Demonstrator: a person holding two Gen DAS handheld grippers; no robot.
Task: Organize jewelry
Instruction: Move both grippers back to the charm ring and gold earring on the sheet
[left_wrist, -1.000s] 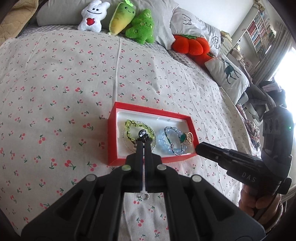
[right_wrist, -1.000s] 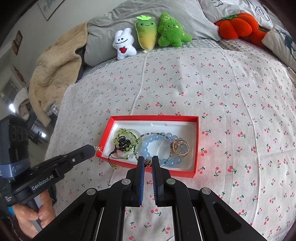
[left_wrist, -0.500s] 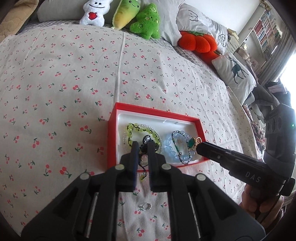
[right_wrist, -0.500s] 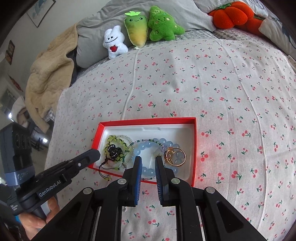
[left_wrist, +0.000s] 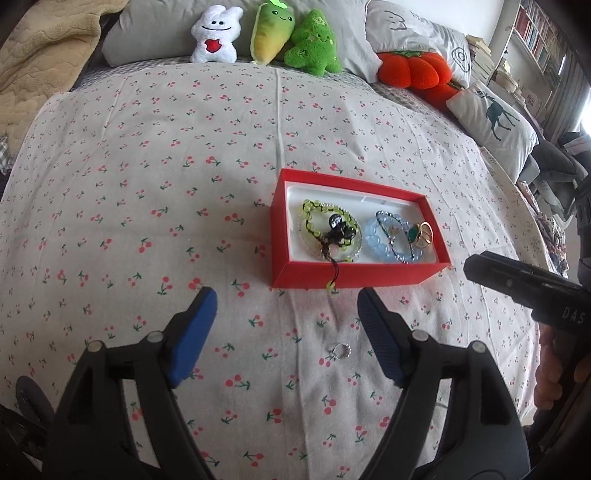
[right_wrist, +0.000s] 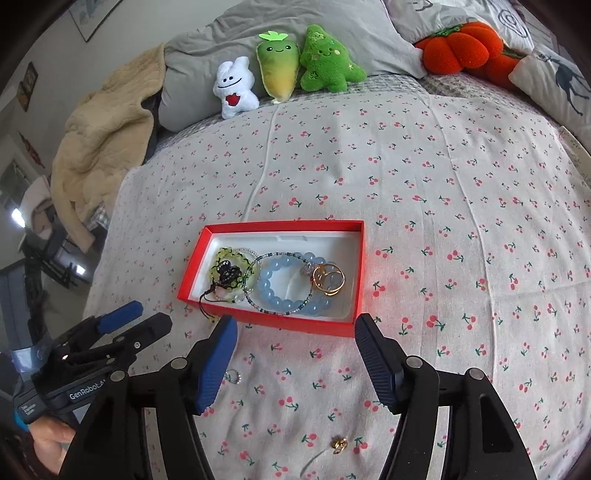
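While loose: small silver ring (left_wrist: 340, 350) on cherry sheet (left_wrist: 147, 184) — easily lost.
Left gripper (left_wrist: 286, 325): spread wide, empty.
Right gripper (right_wrist: 295, 350): likewise wide, empty.
Black cord (left_wrist: 334, 275): overhangs red box (left_wrist: 354, 275) — snag risk.

"DAS" on right gripper (left_wrist: 532, 291) (white), "GenRobot.A…" on left gripper (right_wrist: 110, 325)

Plush toys (right_wrist: 284, 74), pillows, perhaps bookshelves (left_wrist: 535, 37)
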